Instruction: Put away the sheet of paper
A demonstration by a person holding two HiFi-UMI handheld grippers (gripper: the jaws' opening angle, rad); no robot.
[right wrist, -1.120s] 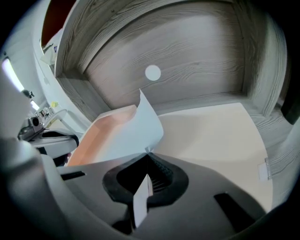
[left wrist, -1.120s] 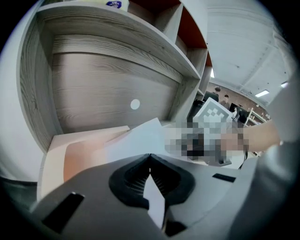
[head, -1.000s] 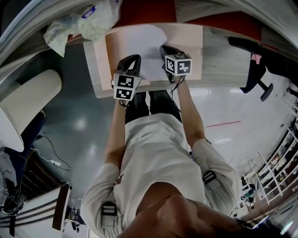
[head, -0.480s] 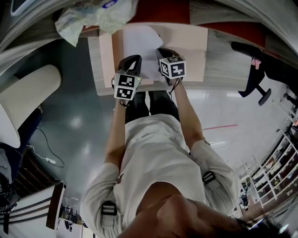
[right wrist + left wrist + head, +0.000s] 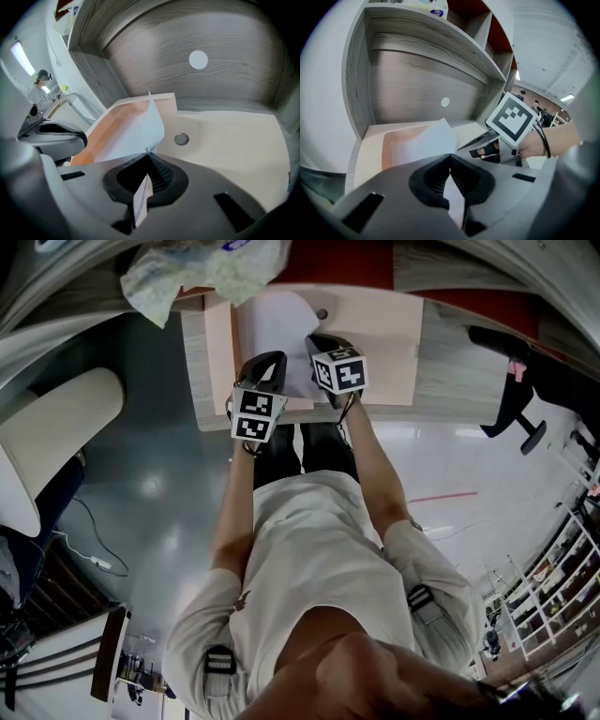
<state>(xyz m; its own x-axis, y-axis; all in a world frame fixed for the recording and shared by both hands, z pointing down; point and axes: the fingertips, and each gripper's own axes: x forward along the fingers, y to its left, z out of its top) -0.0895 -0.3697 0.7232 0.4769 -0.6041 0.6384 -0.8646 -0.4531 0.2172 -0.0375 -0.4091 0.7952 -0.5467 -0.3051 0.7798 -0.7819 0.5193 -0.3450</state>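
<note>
A white sheet of paper (image 5: pixel 278 326) hangs bowed over an orange flat tray (image 5: pixel 221 343) on the desk (image 5: pixel 384 343). My left gripper (image 5: pixel 270 360) is shut on the sheet's near left edge, the paper (image 5: pixel 425 140) pinched between its pads (image 5: pixel 450 157). At the near right edge my right gripper (image 5: pixel 314 339) is also shut on the paper (image 5: pixel 136 131), which curls up from its tips (image 5: pixel 147 157). The two grippers stand close together, each visible in the other's view: the right gripper (image 5: pixel 513 119) and the left gripper (image 5: pixel 51 129).
Grey wood walls (image 5: pixel 417 84) and a shelf above close in the desk alcove. A metal grommet (image 5: pixel 182 138) sits in the desktop beside the tray. A crumpled plastic bag (image 5: pixel 202 268) lies on top. A white chair (image 5: pixel 47 446) stands left, a black office chair (image 5: pixel 511 371) right.
My right gripper has moved left toward the left gripper with its edge of the paper, and the sheet now looks narrower and more bowed. The left gripper has hardly moved.
</note>
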